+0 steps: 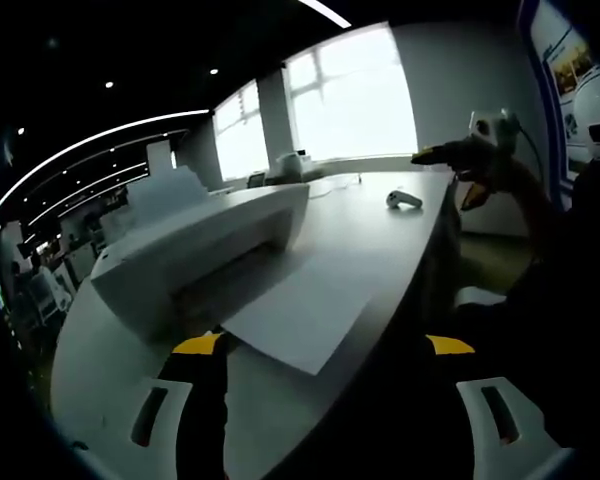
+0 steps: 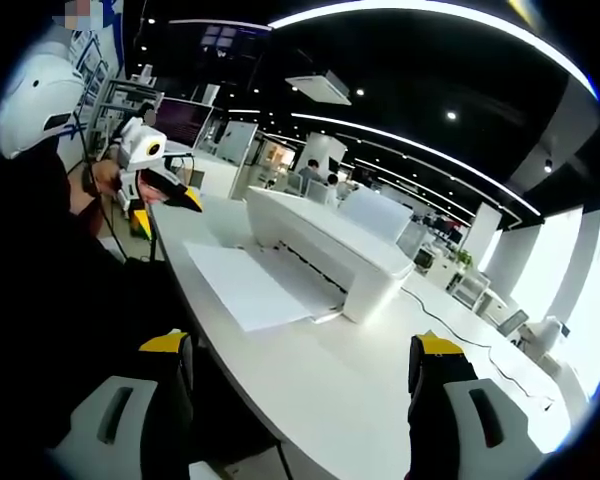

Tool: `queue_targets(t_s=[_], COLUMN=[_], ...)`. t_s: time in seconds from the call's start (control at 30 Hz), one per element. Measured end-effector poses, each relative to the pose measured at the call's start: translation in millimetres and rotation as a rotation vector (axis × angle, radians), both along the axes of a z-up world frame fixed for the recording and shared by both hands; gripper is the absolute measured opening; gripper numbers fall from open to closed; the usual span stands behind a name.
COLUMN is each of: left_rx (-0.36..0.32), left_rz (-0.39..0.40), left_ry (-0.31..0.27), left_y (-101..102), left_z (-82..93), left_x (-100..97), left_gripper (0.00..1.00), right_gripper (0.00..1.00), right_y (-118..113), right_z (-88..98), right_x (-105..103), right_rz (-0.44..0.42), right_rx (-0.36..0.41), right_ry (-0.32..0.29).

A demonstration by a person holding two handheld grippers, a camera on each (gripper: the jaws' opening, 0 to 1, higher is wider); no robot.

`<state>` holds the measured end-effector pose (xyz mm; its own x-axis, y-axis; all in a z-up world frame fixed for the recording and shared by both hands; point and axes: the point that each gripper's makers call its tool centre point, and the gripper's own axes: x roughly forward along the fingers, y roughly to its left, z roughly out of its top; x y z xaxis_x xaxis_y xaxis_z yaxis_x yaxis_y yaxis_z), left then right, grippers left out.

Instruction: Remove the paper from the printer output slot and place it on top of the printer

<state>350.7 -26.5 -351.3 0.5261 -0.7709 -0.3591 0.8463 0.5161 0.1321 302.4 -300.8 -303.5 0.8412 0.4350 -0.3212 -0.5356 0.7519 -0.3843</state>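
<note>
While lying flat and smooth across the matte white desk point(image 1: 380, 235), rectangular white paper sheet point(image 1: 305, 305) showing one short edge tucked into the dark output slot of the boxy white plastic printer point(image 1: 195, 245), the rest spreading out toward the near table edge. Left gripper point(image 1: 325, 345) hovering at the near side of the sheet, yellow-tipped black fingers point(image 1: 202, 345) standing wide apart, clamping nothing, one tip just beside the sheet's near corner. Right gripper point(image 2: 305, 345) hanging low beside the curved desk edge, fingers likewise spread apart and holding nothing, well short of the printer point(image 2: 330, 250) and sheet point(image 2: 245, 285). Appearing far across the desk in each view, the other gripper with its yellow tips. Resting on the far desk, small rounded white device point(image 1: 404, 200) beside a thin cable.
</note>
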Motion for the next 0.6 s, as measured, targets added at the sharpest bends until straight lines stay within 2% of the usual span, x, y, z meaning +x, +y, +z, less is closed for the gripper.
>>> queue_targets(t_s=[0.6], left_rx=[-0.007], left_rz=[-0.005], left_ry=[0.002], left_y=[-2.9], left_z=[0.1], left_x=[-0.5], left_gripper=[0.82], right_gripper=[0.84], right_y=[3.0], right_z=[4.5], right_x=[-3.6], right_rz=[0.012], right_rx=[0.003], right_ry=[-0.011])
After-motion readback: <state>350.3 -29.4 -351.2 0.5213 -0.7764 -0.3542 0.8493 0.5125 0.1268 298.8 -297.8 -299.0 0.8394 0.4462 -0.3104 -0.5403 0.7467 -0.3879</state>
